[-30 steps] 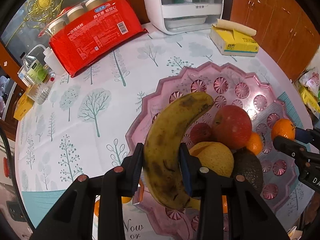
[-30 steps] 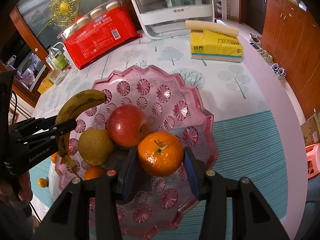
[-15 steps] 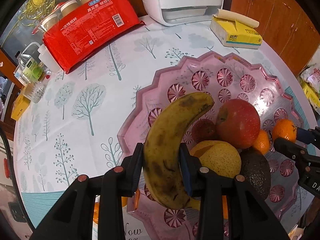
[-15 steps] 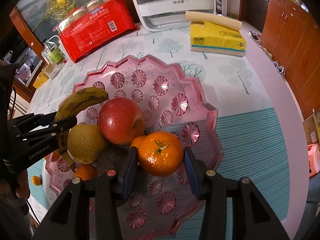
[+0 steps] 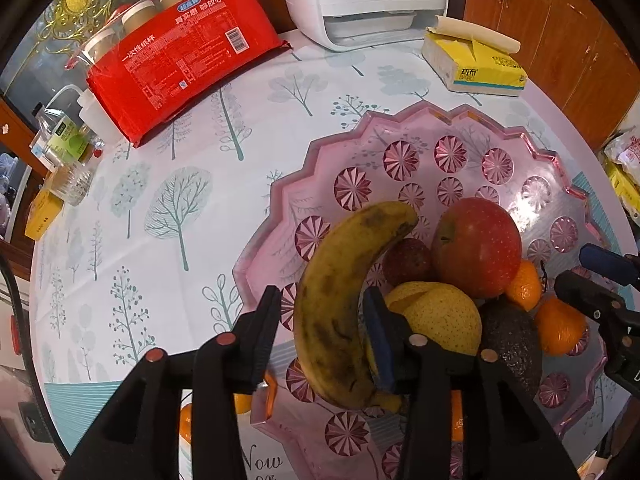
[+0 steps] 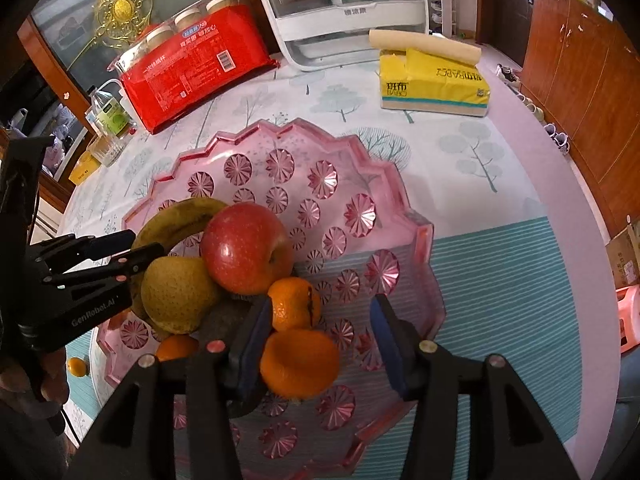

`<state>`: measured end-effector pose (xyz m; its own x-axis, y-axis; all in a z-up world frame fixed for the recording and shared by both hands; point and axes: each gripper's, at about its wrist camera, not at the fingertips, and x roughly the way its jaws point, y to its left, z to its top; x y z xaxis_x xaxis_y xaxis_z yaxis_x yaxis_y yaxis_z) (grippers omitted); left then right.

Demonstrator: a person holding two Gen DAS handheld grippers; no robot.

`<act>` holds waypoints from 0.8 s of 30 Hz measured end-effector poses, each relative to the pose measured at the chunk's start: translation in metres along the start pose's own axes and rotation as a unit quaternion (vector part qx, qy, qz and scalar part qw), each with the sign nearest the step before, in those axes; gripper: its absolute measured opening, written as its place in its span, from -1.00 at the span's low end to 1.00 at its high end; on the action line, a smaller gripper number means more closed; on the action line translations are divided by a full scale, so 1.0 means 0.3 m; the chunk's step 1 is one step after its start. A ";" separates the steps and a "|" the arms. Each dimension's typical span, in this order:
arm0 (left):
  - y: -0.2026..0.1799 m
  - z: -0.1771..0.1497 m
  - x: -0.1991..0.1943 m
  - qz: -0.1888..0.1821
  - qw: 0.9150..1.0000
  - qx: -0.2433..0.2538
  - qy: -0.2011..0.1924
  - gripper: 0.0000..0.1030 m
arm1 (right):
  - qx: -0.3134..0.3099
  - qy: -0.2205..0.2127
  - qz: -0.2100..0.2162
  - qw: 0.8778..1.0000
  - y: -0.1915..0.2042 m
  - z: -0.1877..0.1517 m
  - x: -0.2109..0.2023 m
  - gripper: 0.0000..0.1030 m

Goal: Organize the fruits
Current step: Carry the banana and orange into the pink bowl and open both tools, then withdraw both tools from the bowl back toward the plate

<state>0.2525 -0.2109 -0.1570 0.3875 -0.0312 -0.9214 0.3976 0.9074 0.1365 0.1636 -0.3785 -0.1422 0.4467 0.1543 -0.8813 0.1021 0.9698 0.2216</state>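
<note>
Broadly, the bench (image 6: 460, 152) under its tree-print cloth carries everything, with a white appliance (image 6: 344, 12) at its far edge. A red pack (image 5: 180, 60) lies toward the far left corner, and a yellow tissue pack (image 6: 434, 80) toward the far right. Near the front edge sits the pink tray (image 6: 424, 240), with the fruit heaped in its near left part: a banana (image 5: 340, 300), a red apple (image 6: 246, 252), a pear (image 6: 176, 296), a dark avocado (image 5: 512, 344) and two oranges, one (image 6: 294, 304) against the apple. The left gripper (image 5: 320, 328) is opening around the banana, a gap showing on one side, the other pad close against the skin. The right gripper (image 6: 316, 344) is opening too; the nearer orange (image 6: 300, 364) lies in the tray between its jaws, clear of the right pad.
</note>
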 end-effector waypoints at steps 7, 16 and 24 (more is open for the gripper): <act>-0.004 0.000 -0.035 0.030 1.000 -0.002 -0.007 0.45 | 0.001 -0.010 0.004 1.000 0.009 0.003 -0.027 0.01; 0.009 -0.016 -0.138 0.008 0.999 -0.019 -0.027 0.61 | -0.001 -0.032 0.008 0.999 0.026 0.005 -0.090 0.01; 0.011 -0.049 -0.280 -0.010 0.998 -0.027 -0.060 0.64 | -0.011 -0.054 0.006 0.998 0.060 -0.009 -0.169 0.01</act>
<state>0.2090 -0.1993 -0.0845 0.4777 -0.0957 -0.8733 0.3614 0.9274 0.0961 0.1404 -0.3683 -0.0948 0.5419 0.1460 -0.8277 0.0772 0.9720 0.2220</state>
